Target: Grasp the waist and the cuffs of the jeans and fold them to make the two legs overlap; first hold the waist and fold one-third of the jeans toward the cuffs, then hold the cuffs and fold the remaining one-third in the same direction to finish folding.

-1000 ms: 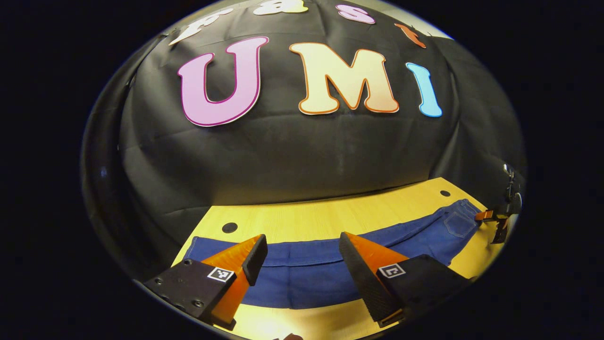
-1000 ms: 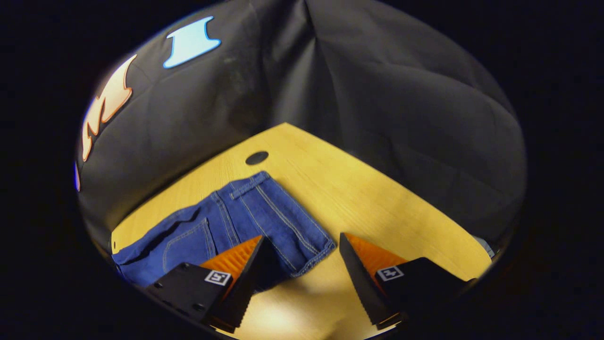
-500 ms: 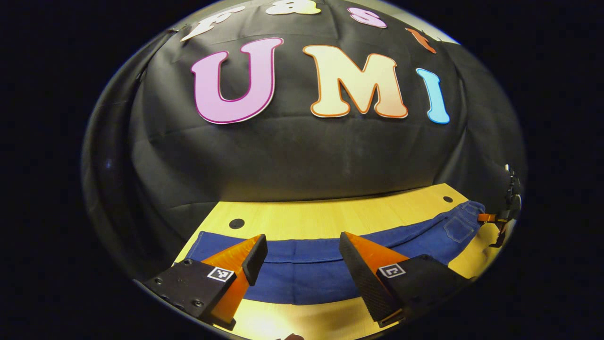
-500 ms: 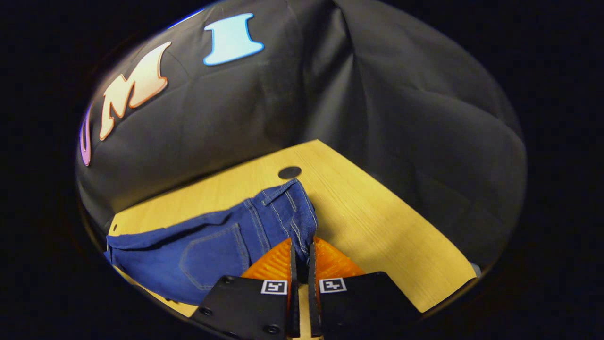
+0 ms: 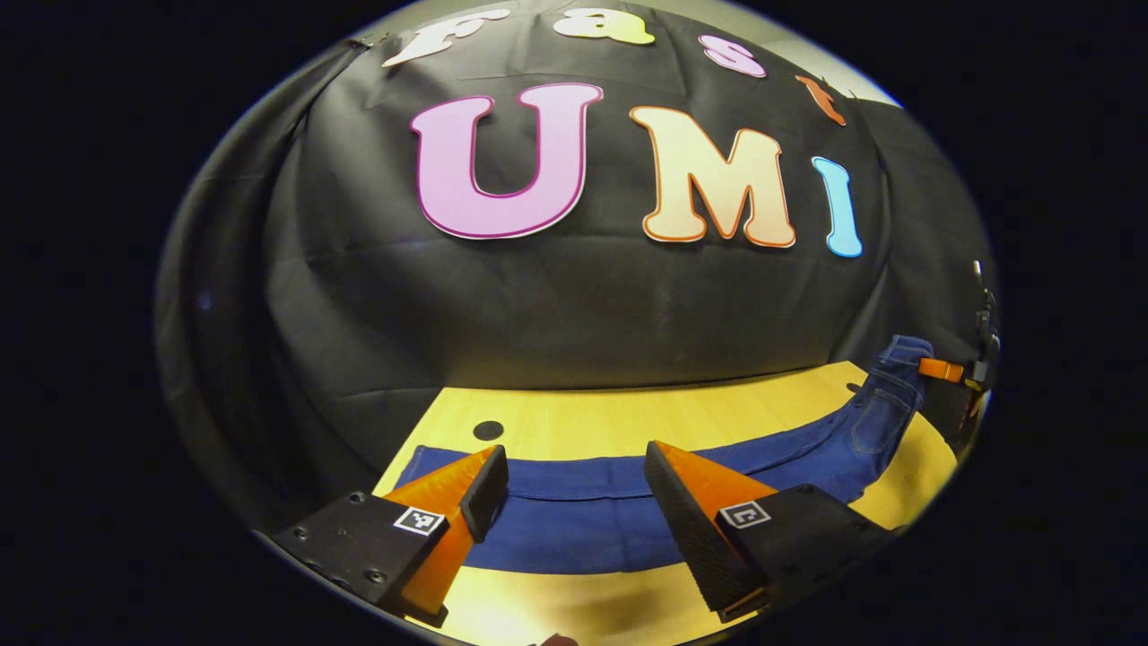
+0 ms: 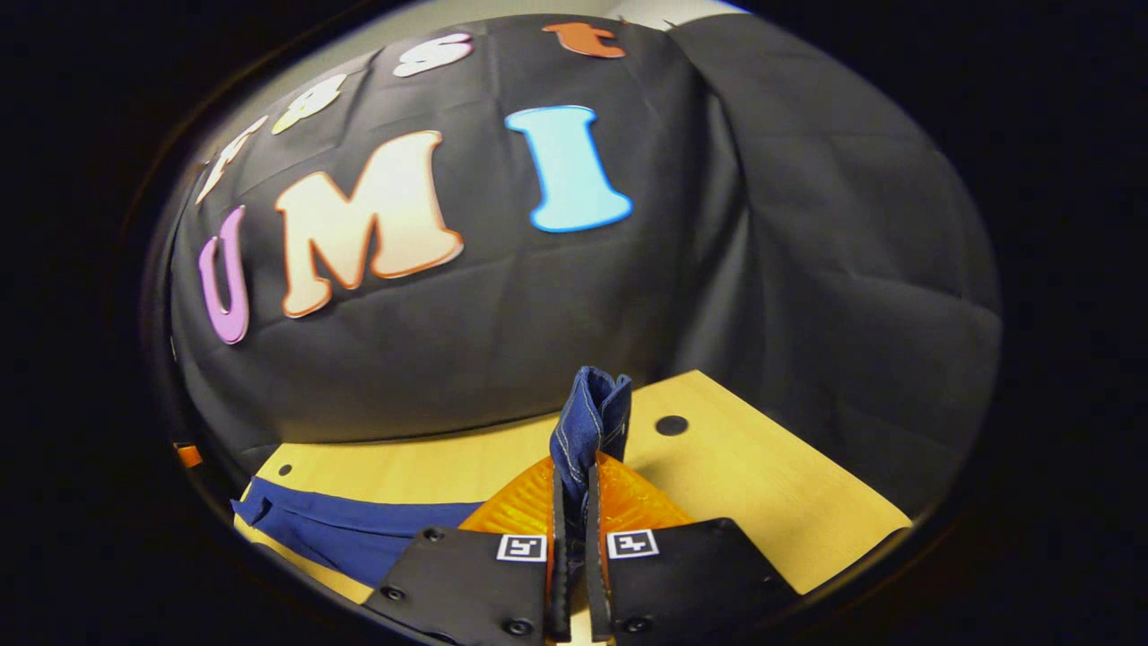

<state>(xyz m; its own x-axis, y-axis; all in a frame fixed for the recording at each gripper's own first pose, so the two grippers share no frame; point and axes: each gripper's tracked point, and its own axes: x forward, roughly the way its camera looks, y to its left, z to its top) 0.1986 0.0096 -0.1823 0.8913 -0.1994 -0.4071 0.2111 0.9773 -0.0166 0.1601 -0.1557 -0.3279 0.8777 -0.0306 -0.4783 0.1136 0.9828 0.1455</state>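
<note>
1. Yellow wooden bench (image 5: 628,417), black cloth wall behind.
2. Jeans (image 5: 592,516) lie stretched across it.
3. Left hand-held gripper (image 5: 574,502) hovers wide open above the legs.
4. Right hand-held gripper (image 6: 574,511) is clamped on the lifted waist (image 6: 590,422).

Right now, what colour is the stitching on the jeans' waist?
Pale thread on dark blue jeans, clearest in the right gripper view.

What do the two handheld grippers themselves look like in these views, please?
The left gripper has two wedge-shaped fingers with ribbed inner faces, each fixed to a black block bearing a small square black-and-white marker and round screw heads. The right gripper is built alike: black blocks with one square marker each, screws along the lower edge, and ridged, rounded finger backs. No cables or sleeves can be made out.
</note>
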